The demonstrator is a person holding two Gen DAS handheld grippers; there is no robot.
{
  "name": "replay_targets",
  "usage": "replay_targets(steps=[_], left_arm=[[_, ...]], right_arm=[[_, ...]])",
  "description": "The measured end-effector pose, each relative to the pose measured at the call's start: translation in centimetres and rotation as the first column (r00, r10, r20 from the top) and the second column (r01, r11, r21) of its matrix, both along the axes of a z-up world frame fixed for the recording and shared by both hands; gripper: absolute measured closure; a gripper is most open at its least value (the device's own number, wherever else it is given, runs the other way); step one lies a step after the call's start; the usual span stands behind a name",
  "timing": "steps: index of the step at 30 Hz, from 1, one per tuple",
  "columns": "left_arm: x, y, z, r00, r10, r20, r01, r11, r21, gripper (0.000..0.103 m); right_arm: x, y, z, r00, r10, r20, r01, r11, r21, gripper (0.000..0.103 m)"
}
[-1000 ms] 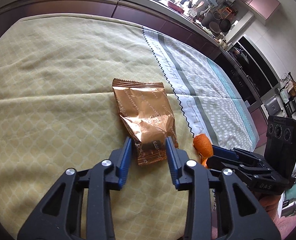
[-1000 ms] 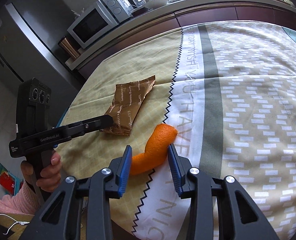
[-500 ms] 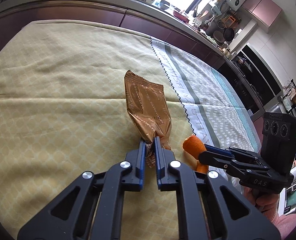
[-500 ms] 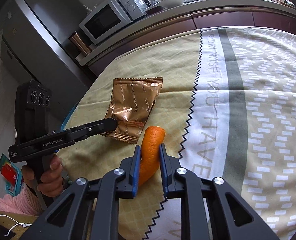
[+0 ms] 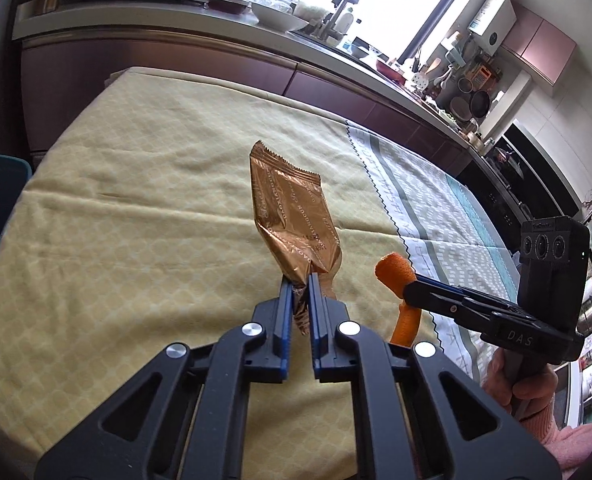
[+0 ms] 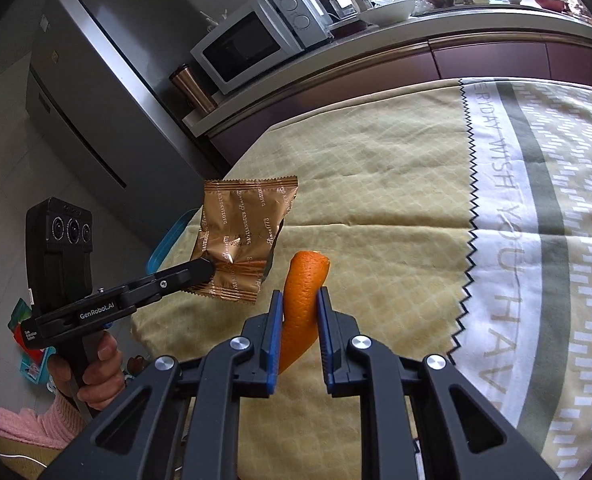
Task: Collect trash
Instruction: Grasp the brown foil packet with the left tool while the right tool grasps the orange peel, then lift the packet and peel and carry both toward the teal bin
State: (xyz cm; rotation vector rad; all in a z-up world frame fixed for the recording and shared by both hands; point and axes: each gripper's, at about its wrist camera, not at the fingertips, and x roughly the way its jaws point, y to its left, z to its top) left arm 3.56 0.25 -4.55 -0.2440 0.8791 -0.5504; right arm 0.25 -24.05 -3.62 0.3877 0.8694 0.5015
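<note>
A copper foil snack wrapper (image 5: 293,224) stands up off the yellow tablecloth (image 5: 135,208), its crumpled lower end pinched in my left gripper (image 5: 299,286), which is shut on it. The same wrapper (image 6: 241,236) shows in the right wrist view, held clear of the cloth by the left gripper (image 6: 207,268). A curled strip of orange peel (image 6: 302,304) is clamped upright in my right gripper (image 6: 300,300), also lifted off the table. From the left wrist view the peel (image 5: 394,272) and the right gripper (image 5: 410,286) hang just to the right of the wrapper.
The table's right half wears a grey and white printed cloth (image 6: 536,240). A blue bin rim (image 6: 167,244) shows below the table's left edge, beside a grey fridge (image 6: 107,92). Behind the table runs a counter with a microwave (image 6: 255,44) and kitchenware.
Both grippers went from open around their items to shut on them, then lifted. The wrapper now stands up off the cloth and the peel has risen from the table.
</note>
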Motion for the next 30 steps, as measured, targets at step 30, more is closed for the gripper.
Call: replay_targets(steps=[30], left_arm=[[-3.1,8.6,2.4,0.977,0.2,0.078,-0.202,0.979,0.024,0.095]], right_arm=[[3.9,8.9,2.0,0.986,0.15,0.071,-0.15,0.989,0.005,0.088]])
